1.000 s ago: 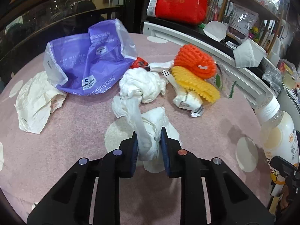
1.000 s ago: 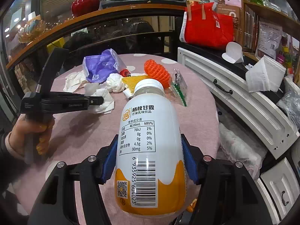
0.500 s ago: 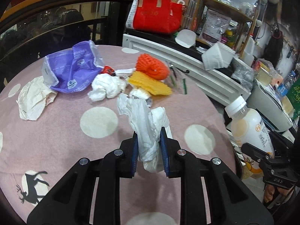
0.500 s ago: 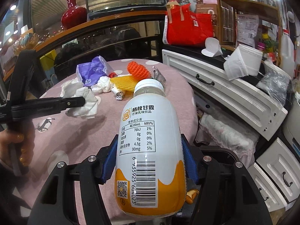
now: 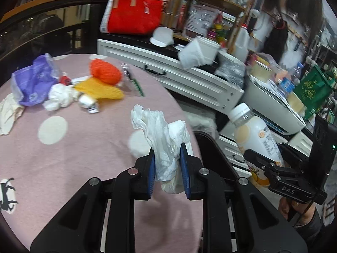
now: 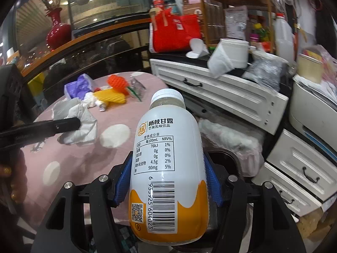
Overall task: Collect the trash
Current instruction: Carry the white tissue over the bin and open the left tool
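Holding trash in both hands | left gripper [image 5: 167, 168] jaws clamped on crumpled tissue [image 5: 162, 135], lifted over pink surface [image 5: 73, 158] edge | right gripper [image 6: 168, 181] jaws clamped on drink bottle [image 6: 166, 168] | purple bag [image 5: 33, 82], orange and yellow nets on surface

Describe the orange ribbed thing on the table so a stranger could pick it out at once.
Start at the round pink table with white dots and look to the trash pile at its far side. The orange foam net sits at the pile's right end, just behind the yellow foam net. It is the only bright orange, domed, ribbed piece there.
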Demonstrator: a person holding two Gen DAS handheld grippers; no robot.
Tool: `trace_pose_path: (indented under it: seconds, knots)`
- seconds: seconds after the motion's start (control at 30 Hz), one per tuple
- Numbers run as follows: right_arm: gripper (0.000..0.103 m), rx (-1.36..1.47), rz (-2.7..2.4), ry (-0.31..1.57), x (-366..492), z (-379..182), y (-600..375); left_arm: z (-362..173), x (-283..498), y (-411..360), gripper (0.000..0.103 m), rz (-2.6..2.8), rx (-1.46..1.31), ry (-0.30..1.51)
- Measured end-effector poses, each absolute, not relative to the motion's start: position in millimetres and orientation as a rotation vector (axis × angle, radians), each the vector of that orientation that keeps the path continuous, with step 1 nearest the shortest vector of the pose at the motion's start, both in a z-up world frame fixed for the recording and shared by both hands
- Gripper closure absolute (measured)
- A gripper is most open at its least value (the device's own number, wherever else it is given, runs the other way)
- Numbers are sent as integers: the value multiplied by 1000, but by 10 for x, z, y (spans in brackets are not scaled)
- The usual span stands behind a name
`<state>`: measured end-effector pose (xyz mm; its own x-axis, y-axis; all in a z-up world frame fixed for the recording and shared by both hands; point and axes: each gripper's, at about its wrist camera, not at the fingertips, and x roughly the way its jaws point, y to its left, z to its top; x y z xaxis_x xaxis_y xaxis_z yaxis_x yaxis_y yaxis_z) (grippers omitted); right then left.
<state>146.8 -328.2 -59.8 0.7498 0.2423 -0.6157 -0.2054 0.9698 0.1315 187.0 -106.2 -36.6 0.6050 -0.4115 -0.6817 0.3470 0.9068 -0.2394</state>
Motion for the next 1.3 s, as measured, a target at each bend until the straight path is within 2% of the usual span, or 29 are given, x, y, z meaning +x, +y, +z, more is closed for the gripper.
trace_pose_path:
  seconds: [0.23,0.47,0.7,0.93,0.97,1.03,1.1,1.17,1.3]
  knots:
    - [42,96,134,695,1337,-730,-3712,-545,1825,-1800,81,-563,-22,855]
    - [42,118,30,686,1194,-802,-4114,-1025,1881,-2485,81,-642,79,987]
    - [42,179,-13,704,1155,-934,-4384,-1619,1972,-2908,81,-630,176,1113]
    - [42,208,-31,736,1138,-1103,-4509,-1992,2019,-3173,81,-637,240,1201]
    - [42,213,-34,740,1140,-1128,-4523,-2042,2023,-3202,79,-634,253,1205]
    - [42,219,-39,746,1146,-1156,-4555,-2109,2036,-3255,68,-624,277,1212]
    - [42,224,-45,752,1148,-1181,-4580,-2140,2028,-3274,44,-629,286,1210]
    - [42,231,-47,761,1151,-1211,-4611,-2129,1999,-3288,27,-634,299,1187]
    - [42,234,-57,772,1153,-1257,-4629,-2074,1931,-3307,21,-632,350,1142]
